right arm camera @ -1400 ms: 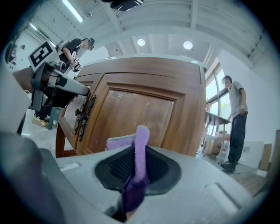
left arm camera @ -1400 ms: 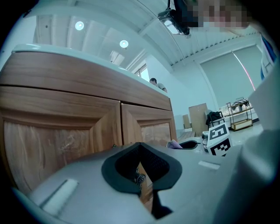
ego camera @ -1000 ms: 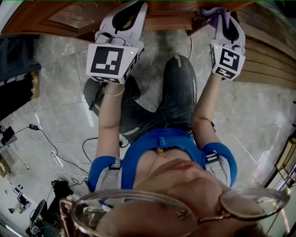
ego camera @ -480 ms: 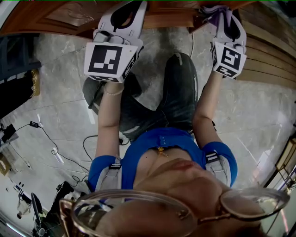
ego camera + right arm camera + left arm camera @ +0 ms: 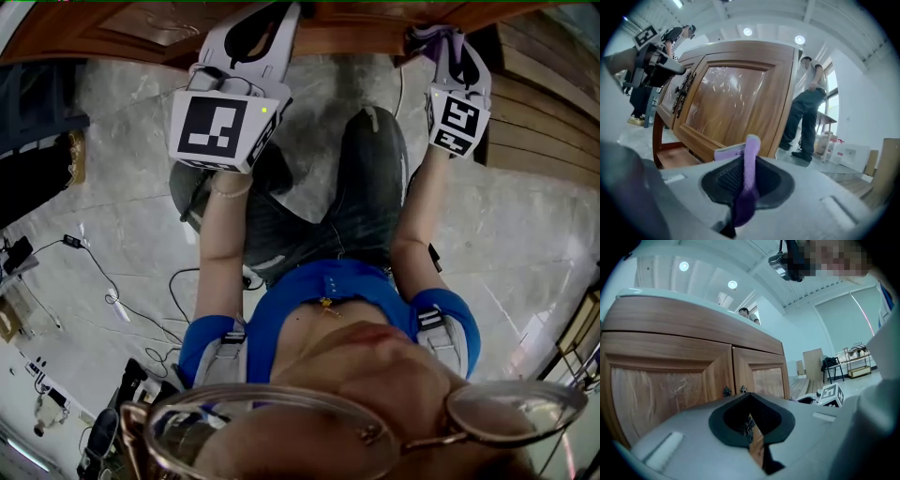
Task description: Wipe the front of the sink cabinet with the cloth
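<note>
The brown wooden sink cabinet (image 5: 141,28) runs along the top of the head view; its panelled doors (image 5: 670,390) with two small dark knobs (image 5: 727,391) fill the left gripper view. A purple cloth (image 5: 749,159) stands up between the jaws of my right gripper (image 5: 745,180), which is shut on it. The cloth (image 5: 429,37) is held against the cabinet's right end, by the lower frame of the right door (image 5: 731,103). My left gripper (image 5: 261,23) points at the cabinet front, jaws shut with only a thin slit and nothing held (image 5: 750,427).
Wooden planks (image 5: 539,112) lie on the floor to the right. Cables (image 5: 103,291) and equipment lie on the marble floor at the left. A person (image 5: 806,108) stands beyond the cabinet's right end. My knees (image 5: 361,178) are just below the grippers.
My right gripper with the cloth has shifted slightly along the cabinet's right end. The left gripper has barely moved.
</note>
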`<state>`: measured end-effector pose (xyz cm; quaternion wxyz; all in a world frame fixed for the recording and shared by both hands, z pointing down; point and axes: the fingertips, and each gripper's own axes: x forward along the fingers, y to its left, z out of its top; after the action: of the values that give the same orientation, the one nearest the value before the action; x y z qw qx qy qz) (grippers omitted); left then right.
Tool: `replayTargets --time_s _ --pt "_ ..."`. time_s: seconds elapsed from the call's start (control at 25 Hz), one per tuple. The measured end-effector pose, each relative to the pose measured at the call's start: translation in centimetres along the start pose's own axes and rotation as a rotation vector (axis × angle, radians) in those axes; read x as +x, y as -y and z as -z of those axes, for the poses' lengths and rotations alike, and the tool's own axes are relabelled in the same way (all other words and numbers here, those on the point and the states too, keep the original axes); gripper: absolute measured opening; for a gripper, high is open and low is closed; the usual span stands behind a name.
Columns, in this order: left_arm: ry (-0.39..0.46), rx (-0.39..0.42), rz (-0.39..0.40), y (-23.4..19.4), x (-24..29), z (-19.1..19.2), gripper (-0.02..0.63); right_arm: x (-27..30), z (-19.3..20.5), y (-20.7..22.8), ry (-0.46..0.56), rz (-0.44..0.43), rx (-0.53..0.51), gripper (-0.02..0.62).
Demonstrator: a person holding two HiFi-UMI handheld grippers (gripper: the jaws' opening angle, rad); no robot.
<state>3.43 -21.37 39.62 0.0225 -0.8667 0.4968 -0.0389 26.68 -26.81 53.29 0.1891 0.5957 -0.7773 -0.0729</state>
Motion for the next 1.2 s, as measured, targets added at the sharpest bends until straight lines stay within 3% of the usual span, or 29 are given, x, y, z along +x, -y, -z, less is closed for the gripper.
replayTargets --time_s 0.36,1.2 --pt "-0.008 -0.015 -0.016 0.0 -0.7 -0.1 0.002 0.1 0.2 -0.3 0.015 0.015 0.019 0.054" --pt "-0.027 -0.032 0.008 0.5 -0.2 1.0 0.002 1.0 -4.9 -10.6 0.099 -0.218 0.023 0.052"
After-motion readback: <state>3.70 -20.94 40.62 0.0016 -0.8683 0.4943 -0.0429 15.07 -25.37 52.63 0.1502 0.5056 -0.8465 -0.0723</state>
